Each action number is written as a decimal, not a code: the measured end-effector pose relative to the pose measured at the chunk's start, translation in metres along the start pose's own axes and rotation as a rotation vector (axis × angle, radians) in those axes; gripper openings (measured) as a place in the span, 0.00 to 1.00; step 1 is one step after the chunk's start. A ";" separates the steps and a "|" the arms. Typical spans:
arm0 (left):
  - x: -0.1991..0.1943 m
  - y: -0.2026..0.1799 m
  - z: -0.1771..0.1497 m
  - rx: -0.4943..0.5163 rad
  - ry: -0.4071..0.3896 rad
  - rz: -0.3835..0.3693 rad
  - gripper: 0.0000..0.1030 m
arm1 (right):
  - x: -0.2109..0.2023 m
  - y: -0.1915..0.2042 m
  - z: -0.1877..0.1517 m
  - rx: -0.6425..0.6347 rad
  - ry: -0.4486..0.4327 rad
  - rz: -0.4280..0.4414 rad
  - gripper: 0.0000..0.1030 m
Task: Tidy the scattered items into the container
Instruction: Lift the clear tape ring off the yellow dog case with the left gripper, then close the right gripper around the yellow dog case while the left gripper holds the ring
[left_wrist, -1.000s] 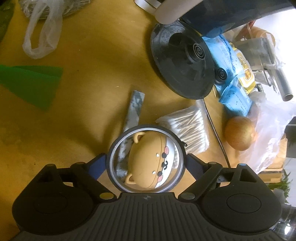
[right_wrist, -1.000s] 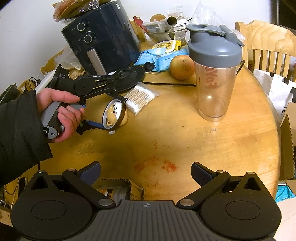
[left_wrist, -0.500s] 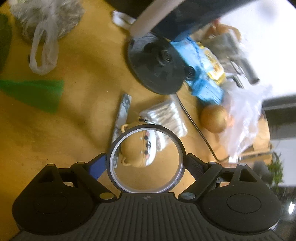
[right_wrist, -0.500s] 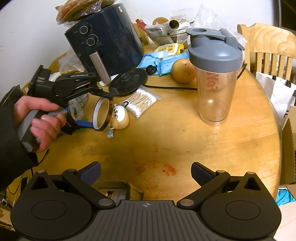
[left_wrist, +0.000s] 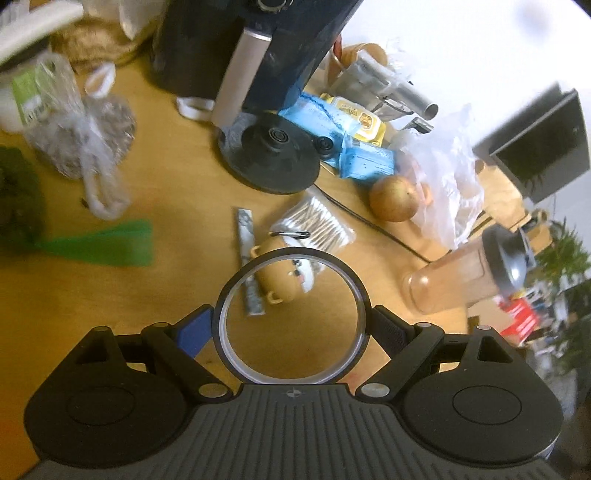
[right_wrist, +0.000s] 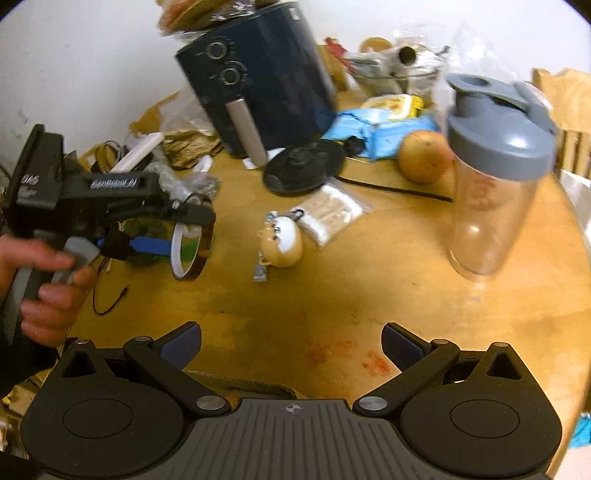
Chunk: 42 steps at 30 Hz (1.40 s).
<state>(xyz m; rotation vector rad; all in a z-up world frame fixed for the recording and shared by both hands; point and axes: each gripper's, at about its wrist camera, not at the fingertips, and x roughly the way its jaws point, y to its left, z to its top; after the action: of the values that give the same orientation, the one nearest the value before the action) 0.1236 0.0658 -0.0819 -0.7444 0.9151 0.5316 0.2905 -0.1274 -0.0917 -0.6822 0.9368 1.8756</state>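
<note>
On the far left of the right wrist view I see a person's hand (right_wrist: 44, 280) around the grey handle of the left gripper (right_wrist: 192, 230), and its two fingers are clamped on the tape roll (right_wrist: 190, 251), one pad on each side of the ring. The roll hangs in the air above the wooden table (right_wrist: 332, 302), clear of the surface. In the left wrist view I look through this same tape roll (left_wrist: 291, 317) and see the table behind it. A little to the right lies the bear-shaped case (right_wrist: 282, 242), on its side on the table, touching a small grey wrapper (right_wrist: 260, 271). Just beside the case, further back, is the bag of cotton swabs (right_wrist: 330, 214), and behind that a black round base (right_wrist: 304, 171) in front of the dark air fryer (right_wrist: 258, 81). More to the right sits a round yellow fruit (right_wrist: 424, 157), then the shaker bottle (right_wrist: 495, 177) with its grey lid, standing upright. My right gripper (right_wrist: 291, 345) is spread wide with nothing between its fingers, above a bare part of the table. Under it I can see only a torn cardboard edge (right_wrist: 258, 386).
</note>
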 end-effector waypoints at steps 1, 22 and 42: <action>-0.005 0.000 -0.003 0.020 -0.011 0.015 0.89 | 0.003 0.002 0.002 -0.014 0.003 0.003 1.00; -0.088 -0.004 -0.063 0.242 -0.255 0.332 0.89 | 0.086 0.035 0.052 -0.246 0.001 -0.020 0.99; -0.115 0.009 -0.091 0.102 -0.236 0.315 0.89 | 0.192 0.054 0.072 -0.365 0.109 -0.142 0.69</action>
<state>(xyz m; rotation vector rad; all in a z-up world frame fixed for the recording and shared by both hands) 0.0122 -0.0099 -0.0230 -0.4349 0.8355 0.8252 0.1522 0.0067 -0.1800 -1.0500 0.5970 1.9142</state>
